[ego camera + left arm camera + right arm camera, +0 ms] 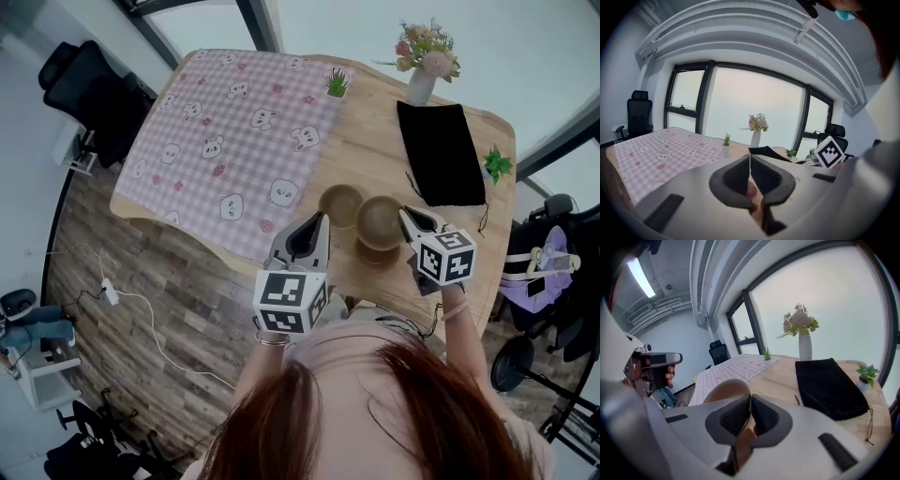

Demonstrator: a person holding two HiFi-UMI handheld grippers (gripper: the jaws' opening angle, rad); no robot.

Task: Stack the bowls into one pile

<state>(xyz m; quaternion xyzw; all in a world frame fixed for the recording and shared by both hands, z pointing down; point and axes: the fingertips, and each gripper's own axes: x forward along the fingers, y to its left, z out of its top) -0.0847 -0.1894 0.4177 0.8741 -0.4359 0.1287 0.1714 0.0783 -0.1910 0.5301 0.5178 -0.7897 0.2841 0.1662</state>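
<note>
Working over the pale-grained wooden bench [375, 141], with the pink checked cloth [225, 141] spread ahead and to the left of your left fingers, you have two round, matte tan bowls between the grippers. Your right gripper [406, 215] has its fingers clamped on the thin rim of the right bowl [380, 221]. The other bowl [341, 204] sits just ahead of your left gripper [321, 218], whose fingers are pressed together on nothing. Keep the held bowl level, centre it over the free one, then lower it before letting go. The smooth curved walls should nest easily.
</note>
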